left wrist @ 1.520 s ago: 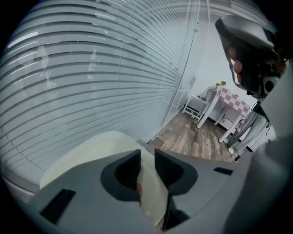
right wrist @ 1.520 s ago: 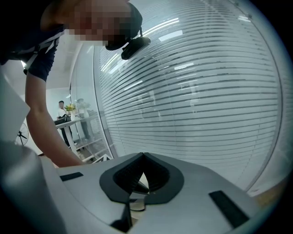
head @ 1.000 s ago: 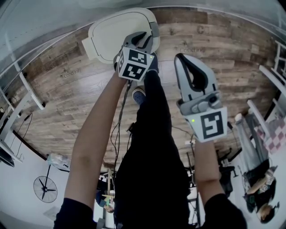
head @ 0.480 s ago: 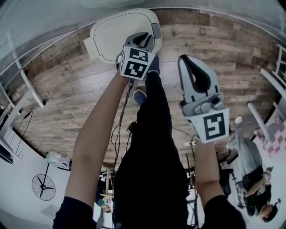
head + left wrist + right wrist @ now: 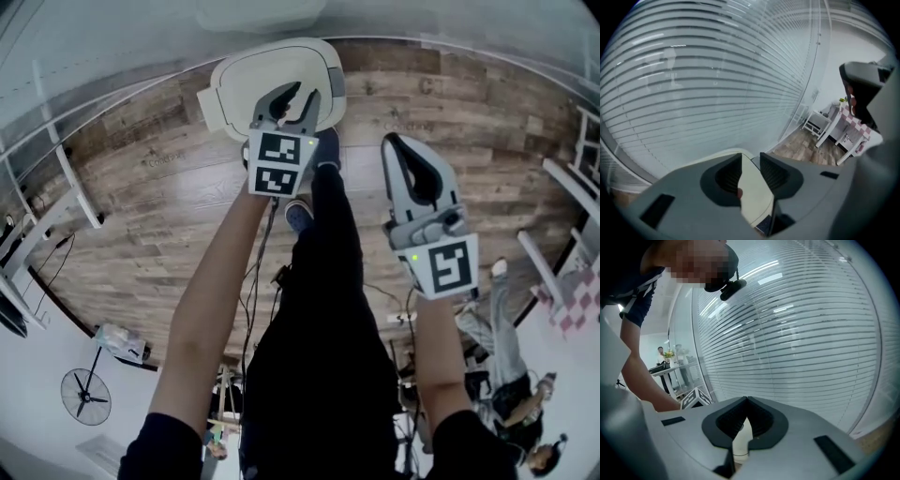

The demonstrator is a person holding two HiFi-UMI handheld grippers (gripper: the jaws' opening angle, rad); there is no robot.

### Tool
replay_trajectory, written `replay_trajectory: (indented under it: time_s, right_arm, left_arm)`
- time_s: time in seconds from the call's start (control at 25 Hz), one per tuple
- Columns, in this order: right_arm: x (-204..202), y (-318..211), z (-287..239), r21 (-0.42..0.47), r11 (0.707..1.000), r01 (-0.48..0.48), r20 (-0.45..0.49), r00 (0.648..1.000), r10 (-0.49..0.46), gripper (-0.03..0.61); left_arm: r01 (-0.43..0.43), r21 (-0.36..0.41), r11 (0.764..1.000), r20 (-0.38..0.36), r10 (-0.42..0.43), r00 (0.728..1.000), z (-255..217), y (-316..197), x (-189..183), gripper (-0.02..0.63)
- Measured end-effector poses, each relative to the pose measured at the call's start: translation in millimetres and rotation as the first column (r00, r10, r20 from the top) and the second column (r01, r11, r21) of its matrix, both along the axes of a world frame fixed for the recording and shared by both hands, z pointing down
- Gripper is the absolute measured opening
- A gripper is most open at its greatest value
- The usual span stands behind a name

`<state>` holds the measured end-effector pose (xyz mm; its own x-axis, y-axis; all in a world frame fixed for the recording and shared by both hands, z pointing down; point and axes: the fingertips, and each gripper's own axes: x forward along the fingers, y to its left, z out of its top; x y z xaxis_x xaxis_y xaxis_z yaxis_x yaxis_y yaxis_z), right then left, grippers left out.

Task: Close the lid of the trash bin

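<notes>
Lid (image 5: 242, 80) part-hidden behind left hand-held gripper (image 5: 299, 92), just parted, empty; right hand-held gripper (image 5: 394, 143) closed.

The lid (image 5: 239, 84) is smooth cream plastic with a faint sheen. The floor (image 5: 141, 216) looks like matt wood planks, grained and knotty. The left hand-held gripper (image 5: 300, 92) and right hand-held gripper (image 5: 392, 141) have matt grey plastic shells, and their pads (image 5: 774, 172) are black, ribbed and rubbery-looking. The wall (image 5: 717, 70) is glass, frosted in fine stripes. The trousers (image 5: 319, 356) are dark matt cloth.
</notes>
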<state>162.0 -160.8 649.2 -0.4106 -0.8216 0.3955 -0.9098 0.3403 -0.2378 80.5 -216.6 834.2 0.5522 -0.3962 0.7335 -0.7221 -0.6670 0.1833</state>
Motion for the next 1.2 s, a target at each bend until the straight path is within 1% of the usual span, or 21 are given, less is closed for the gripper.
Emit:
replay_trajectory:
  time_s: [0.08,0.24,0.36,0.52,0.68,0.72,0.8,0.92,1.12,1.2]
  right_arm:
    - [-3,2,-9,0.011,1.000,0.003,0.007,1.000,-0.003,0.003]
    - [-10,12,-38,0.030,1.000,0.005,0.029,1.000,-0.006,0.003]
    - [-17,26,-65,0.041,0.999,0.023,0.016,1.000,-0.024,0.003]
    - [-34,41,-105,0.072,0.996,0.046,0.005,0.999,-0.046,0.003]
    - [-45,64,-138,0.111,0.991,0.080,-0.007,0.997,-0.079,0.003]
    - [-47,71,-144,0.120,0.989,0.085,-0.018,0.996,-0.084,0.003]
    - [-52,85,-156,0.128,0.989,0.078,-0.038,0.997,-0.074,0.003]
    - [-60,94,-178,0.142,0.988,0.055,-0.028,0.998,-0.051,0.003]
    - [-66,111,-212,0.180,0.983,0.030,-0.019,0.999,-0.027,0.003]
    - [-68,121,-229,0.217,0.976,0.022,-0.017,1.000,-0.018,0.003]
  left_arm:
    - [0.055,0.032,0.998,-0.029,-0.054,0.998,-24,-5,-12,0.126]
    - [0.139,0.101,0.985,-0.050,-0.135,0.990,-75,-5,-38,0.126]
    - [0.189,0.155,0.970,-0.052,-0.183,0.982,-119,15,-66,0.138]
    - [0.244,0.202,0.948,-0.049,-0.239,0.970,-174,49,-120,0.141]
    - [0.284,0.280,0.917,-0.061,-0.279,0.958,-237,82,-159,0.141]
    - [0.296,0.289,0.910,-0.074,-0.287,0.955,-252,90,-166,0.141]
    - [0.320,0.296,0.900,-0.105,-0.302,0.947,-280,107,-181,0.143]
    - [0.338,0.343,0.876,-0.124,-0.315,0.941,-316,125,-202,0.144]
    - [0.387,0.383,0.839,-0.188,-0.340,0.922,-361,151,-217,0.146]
    - [0.406,0.403,0.820,-0.217,-0.346,0.913,-384,162,-219,0.146]
